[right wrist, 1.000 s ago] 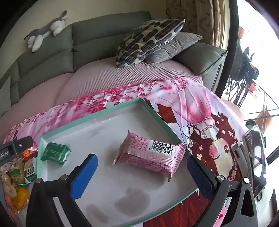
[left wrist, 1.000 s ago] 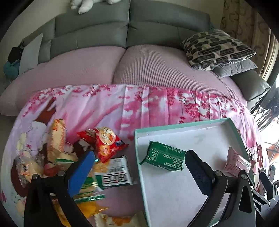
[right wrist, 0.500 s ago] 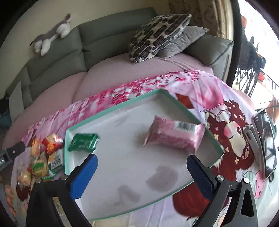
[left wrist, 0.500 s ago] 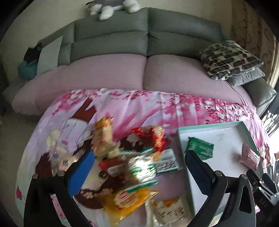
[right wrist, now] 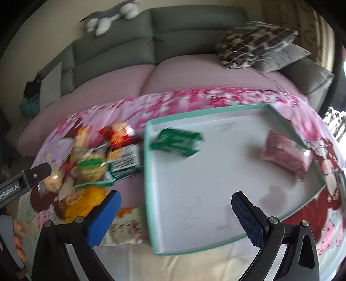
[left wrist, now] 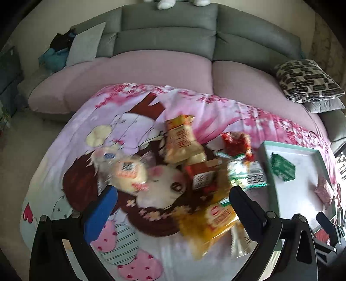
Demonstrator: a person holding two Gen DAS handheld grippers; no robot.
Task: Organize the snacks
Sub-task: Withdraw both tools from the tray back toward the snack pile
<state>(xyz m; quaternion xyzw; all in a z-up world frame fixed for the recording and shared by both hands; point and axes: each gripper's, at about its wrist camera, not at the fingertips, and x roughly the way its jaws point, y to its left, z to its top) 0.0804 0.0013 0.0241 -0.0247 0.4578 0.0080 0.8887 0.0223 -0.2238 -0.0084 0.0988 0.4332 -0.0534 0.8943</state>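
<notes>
A pile of snack packets (left wrist: pixel 203 170) lies on the pink printed cloth, left of a teal-rimmed tray (right wrist: pixel 149 194). The tray holds a green packet (right wrist: pixel 177 141) at its far left and a pink packet (right wrist: pixel 285 154) at its right. Both show in the left wrist view too, the green packet (left wrist: pixel 282 167) and the pink packet (left wrist: pixel 323 191). My left gripper (left wrist: pixel 170 207) is open and empty, above the cloth in front of the pile, near a yellow packet (left wrist: pixel 214 222). My right gripper (right wrist: pixel 177 216) is open and empty over the tray's near left edge. Both views are blurred.
A grey sofa (left wrist: pixel 168 36) with a pink cover runs along the back. Patterned cushions (right wrist: pixel 255 43) lie at its right end and a plush toy (right wrist: pixel 110 16) on its backrest. The left gripper's body (right wrist: pixel 23 179) shows at the left of the right wrist view.
Both grippers have swung left and pulled back. The left one now faces the snack pile instead of the tray. The right one has moved from the pink packet to the tray's left edge.
</notes>
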